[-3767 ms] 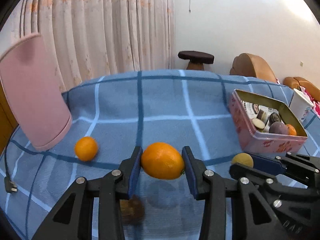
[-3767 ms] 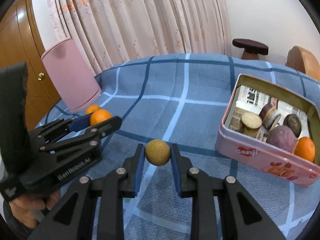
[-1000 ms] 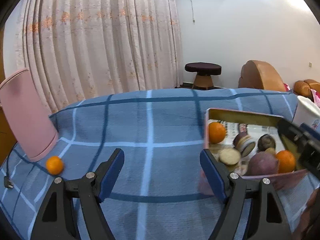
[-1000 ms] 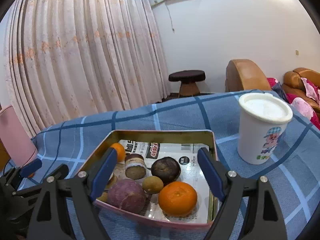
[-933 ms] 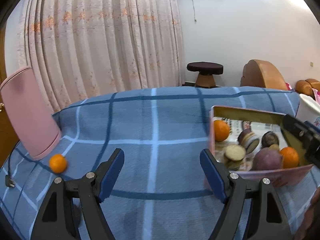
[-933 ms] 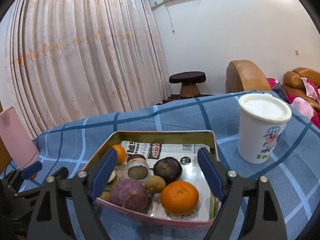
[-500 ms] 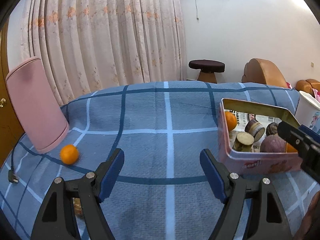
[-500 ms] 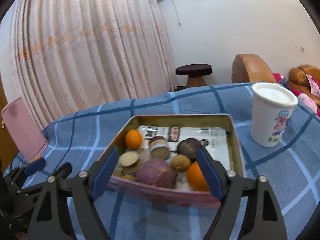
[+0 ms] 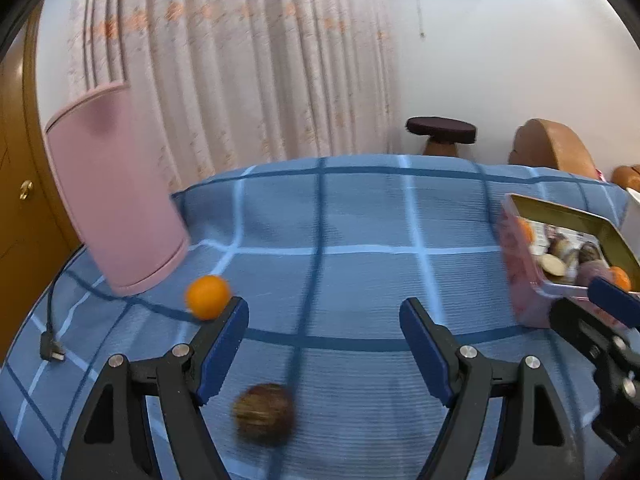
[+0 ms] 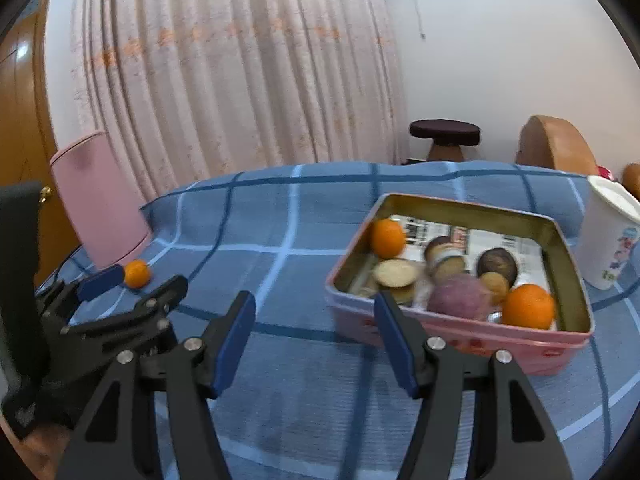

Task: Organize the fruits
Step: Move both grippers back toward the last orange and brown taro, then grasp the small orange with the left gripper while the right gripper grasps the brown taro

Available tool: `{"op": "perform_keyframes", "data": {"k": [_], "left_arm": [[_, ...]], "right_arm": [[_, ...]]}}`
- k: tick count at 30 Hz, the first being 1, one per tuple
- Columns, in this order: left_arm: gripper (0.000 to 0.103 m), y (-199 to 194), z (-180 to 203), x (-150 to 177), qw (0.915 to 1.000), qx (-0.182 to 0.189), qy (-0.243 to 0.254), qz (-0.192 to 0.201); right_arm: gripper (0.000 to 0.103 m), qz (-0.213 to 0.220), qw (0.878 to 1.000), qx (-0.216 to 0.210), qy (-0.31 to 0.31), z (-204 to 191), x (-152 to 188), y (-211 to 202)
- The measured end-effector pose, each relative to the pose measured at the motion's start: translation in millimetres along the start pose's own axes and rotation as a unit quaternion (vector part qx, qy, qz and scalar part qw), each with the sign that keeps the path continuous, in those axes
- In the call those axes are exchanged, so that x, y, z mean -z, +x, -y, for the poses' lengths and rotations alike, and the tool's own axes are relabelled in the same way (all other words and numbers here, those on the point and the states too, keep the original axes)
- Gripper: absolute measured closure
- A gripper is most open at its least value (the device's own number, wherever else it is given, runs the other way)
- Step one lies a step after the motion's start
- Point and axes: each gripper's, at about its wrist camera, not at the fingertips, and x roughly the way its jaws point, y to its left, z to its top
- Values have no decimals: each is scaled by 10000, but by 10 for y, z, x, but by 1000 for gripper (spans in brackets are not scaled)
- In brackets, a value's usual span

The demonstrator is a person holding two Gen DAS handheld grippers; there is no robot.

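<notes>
A pink tin on the blue checked cloth holds two oranges, a purple fruit and several brown ones. Loose on the cloth lie a small orange by the pink box and a dark brown round fruit. My left gripper is open and empty; the brown fruit lies just below and between its fingers, the orange beside its left fingertip. My right gripper hangs empty left of the tin's near corner, its jaws closing with nothing between them.
A tall pink box stands at the cloth's left edge, with a black cable and plug near it. A white paper cup stands right of the tin. Beyond the table are a curtain, a dark stool and a brown sofa.
Both grippers have swung left, away from the tin. The small orange and the brown fruit have come into the left gripper's reach. The right jaws have narrowed.
</notes>
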Motion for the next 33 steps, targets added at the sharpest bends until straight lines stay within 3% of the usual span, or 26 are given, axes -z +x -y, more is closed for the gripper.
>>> {"op": "perform_keyframes", "data": {"k": [8,14,21,24,25,26,27,28,33], "left_arm": [[24,171,-789,-39,9963,-202,-765,-336],[24,284,-1310,-27,9888,-594,-1275,-503],[24,324,-1444,-5,9864,-693,-1349,-632],[24,329,-1547,-10,9837,-815,-1478,-618],[24,331,-1579,-1,9825,-874,-1524,-624],[24,338,-1604,7,9814,-913,-1560,-643],[24,344,-1612,13,9810,-911,-1581,-665],[24,348,-1612,15,9809,-899,-1587,-677],[24,363,-1530,12,9836,-823,-1457,-679]], "right_arm": [[42,-452,9963,-673,-269,-477,83,189],[42,-784,9896,-1036,-619,-891,120,394],[42,-1099,9806,-1297,-975,-1328,159,622],[42,-1423,9756,-1258,-1098,-1468,188,789],[44,-1551,9739,-1232,-1113,-1497,204,847],[52,-1708,9712,-1222,-1122,-1517,221,912],[53,-1718,9710,-1193,-1157,-1537,221,929],[60,-1719,9699,-1206,-1230,-1558,228,934],[62,-1684,9701,-1164,-1301,-1552,250,905]]}}
